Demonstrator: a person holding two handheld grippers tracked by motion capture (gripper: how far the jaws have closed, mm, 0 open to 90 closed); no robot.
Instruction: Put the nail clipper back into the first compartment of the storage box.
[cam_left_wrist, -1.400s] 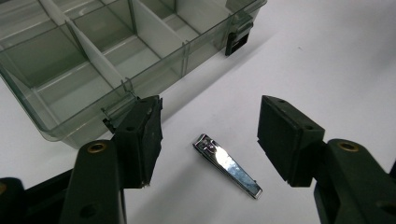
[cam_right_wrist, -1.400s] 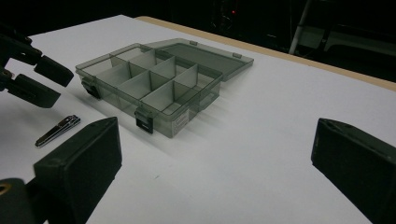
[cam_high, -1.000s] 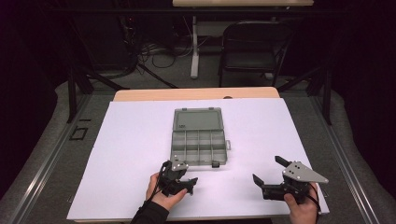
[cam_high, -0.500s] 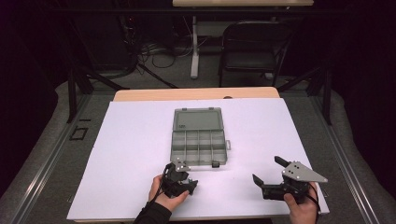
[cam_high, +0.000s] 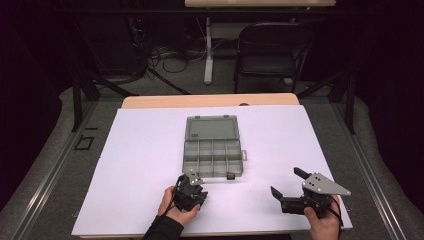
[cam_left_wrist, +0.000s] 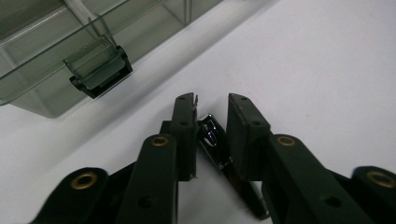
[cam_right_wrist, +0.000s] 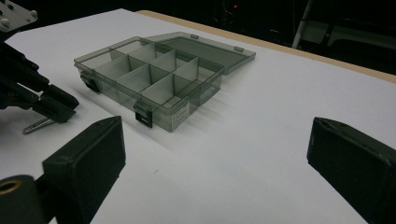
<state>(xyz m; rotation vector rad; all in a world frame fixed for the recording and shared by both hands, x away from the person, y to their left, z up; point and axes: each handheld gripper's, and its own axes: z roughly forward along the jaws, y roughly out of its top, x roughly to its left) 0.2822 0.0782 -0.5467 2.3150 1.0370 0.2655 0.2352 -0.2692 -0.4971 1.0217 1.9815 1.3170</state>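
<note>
Across the white-covered desk the largest thing is a clear grey compartment box, lying open at the middle with its lid folded flat to the far side and its visible compartments empty. Near its front left corner, the left gripper has just been closing its fingers on a small shiny metal clip that lies on the desk just beside the box's dark front latch; the fingers now pinch the clip from both sides. To the near right, well apart from the box, the right gripper hovers with its fingers spread wide and nothing between them. Judging by this, the work is at its start: the clip is grasped but not lifted, and carrying it into a compartment remains. Only the box's near wall and latch stand between clip and compartments.
</note>
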